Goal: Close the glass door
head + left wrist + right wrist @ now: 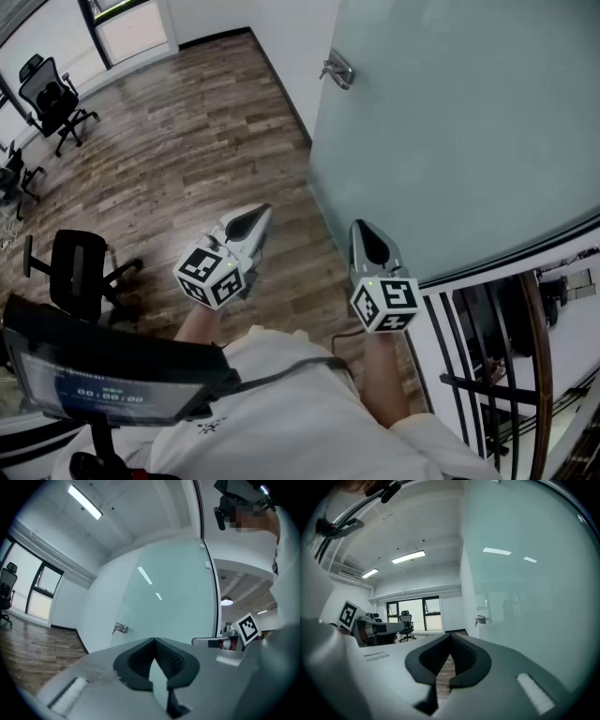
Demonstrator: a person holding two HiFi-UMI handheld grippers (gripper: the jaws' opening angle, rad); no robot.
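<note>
Grippers: we count two, the left gripper [257, 215] and the right gripper [362, 229], each with its jaws closed together on nothing.
Doors: we see one glass door [450, 122] with one metal handle [336, 70].
Door's place: ahead and to the right of both grippers, nearest the right one, apart from it.

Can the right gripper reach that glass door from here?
Probably yes: the right gripper, jaws shut, is close beside the glass door, with only bare floor between them.
</note>
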